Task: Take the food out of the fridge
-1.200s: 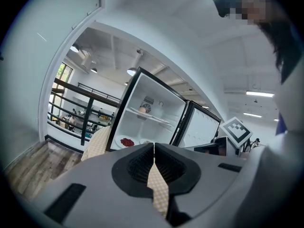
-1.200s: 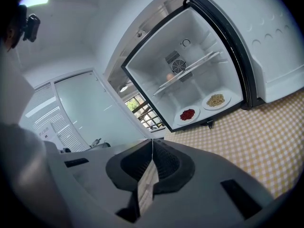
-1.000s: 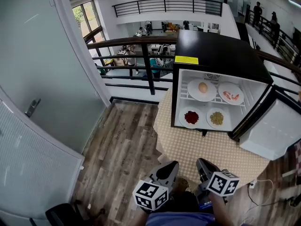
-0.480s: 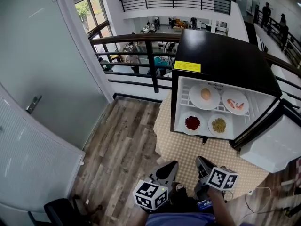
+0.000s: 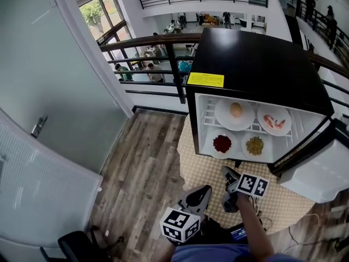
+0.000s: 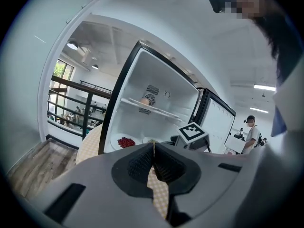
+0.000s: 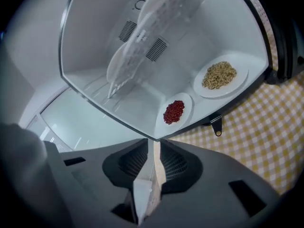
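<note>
A black mini fridge (image 5: 256,64) stands open on a checked tablecloth (image 5: 210,171). Its upper shelf carries a plate with a round pale food (image 5: 235,112) and a plate of shrimp (image 5: 274,121). On its floor sit a plate of red food (image 5: 222,143) (image 7: 174,111) and a plate of yellowish grains (image 5: 254,145) (image 7: 219,75). My right gripper (image 5: 228,173) (image 7: 156,146) is just in front of the fridge's lower edge, near the red plate; its jaws are opening with nothing between them. My left gripper (image 5: 203,191) (image 6: 153,146) hangs further back, shut and empty.
The fridge door (image 5: 322,168) swings open to the right. A dark railing (image 5: 163,42) runs behind the fridge, above a lower floor with people. Wooden flooring (image 5: 142,168) and a grey wall (image 5: 49,91) lie to the left. A cable (image 5: 297,214) trails off the table's right side.
My right gripper has moved forward over the cloth to the fridge's front edge. The left gripper has also moved forward a little. The fridge looks nearer.
</note>
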`<state>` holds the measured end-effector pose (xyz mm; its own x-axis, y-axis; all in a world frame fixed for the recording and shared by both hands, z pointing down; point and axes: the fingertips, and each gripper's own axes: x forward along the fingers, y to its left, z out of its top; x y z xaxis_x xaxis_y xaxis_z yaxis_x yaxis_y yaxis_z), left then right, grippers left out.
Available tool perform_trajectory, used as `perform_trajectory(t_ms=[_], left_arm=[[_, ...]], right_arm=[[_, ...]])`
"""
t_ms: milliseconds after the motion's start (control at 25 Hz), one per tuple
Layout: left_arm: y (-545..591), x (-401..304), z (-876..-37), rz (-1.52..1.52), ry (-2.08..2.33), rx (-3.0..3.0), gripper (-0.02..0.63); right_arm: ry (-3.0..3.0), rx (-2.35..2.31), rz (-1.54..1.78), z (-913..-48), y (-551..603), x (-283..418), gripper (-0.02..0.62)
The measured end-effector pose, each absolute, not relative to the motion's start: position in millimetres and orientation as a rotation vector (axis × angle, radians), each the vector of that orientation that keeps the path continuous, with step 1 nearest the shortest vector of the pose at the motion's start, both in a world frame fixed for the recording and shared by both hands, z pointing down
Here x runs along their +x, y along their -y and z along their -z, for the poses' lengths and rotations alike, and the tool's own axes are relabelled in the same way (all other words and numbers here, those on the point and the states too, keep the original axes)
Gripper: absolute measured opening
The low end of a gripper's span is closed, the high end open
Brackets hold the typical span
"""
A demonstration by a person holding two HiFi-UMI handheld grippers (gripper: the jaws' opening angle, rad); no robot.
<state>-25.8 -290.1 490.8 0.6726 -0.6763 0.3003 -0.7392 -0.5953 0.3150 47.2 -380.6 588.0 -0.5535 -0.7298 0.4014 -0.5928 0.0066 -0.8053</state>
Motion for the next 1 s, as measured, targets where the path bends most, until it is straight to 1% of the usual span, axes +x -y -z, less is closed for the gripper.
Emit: perform_trajectory(t_ms=[40, 80, 200, 360, 520, 880, 1000], left_arm=[[292, -23, -492, -0.217, 1.1, 2.478, 0.018], [294, -21, -493, -0.225, 1.095, 2.481, 0.018], [300, -15, -495, -0.241, 1.087, 2.486, 0.018], [306, -12, -499, -0.262, 1.082, 2.485, 0.018], [309, -13, -505, -0.285, 1.086, 2.473, 0.018], [313, -30, -511, -0.301, 1.144, 2.435, 0.018], [312, -35, -515, -0.304, 1.158, 2.421, 0.018]], right_arm=[[-2.109, -1.394, 1.615, -593, 387, 47, 0.097], [-2.086, -1.383, 1.637, -598, 392, 47, 0.126], [-1.998, -1.386, 1.696, -616, 409, 51, 0.145], [-1.813, -1.393, 1.794, -643, 427, 55, 0.23], [-1.65, -1.389, 1.852, -663, 441, 56, 0.235], [-1.554, -1.402, 1.877, -679, 457, 55, 0.235], [-1.496, -1.4, 1.889, -684, 458, 57, 0.218]])
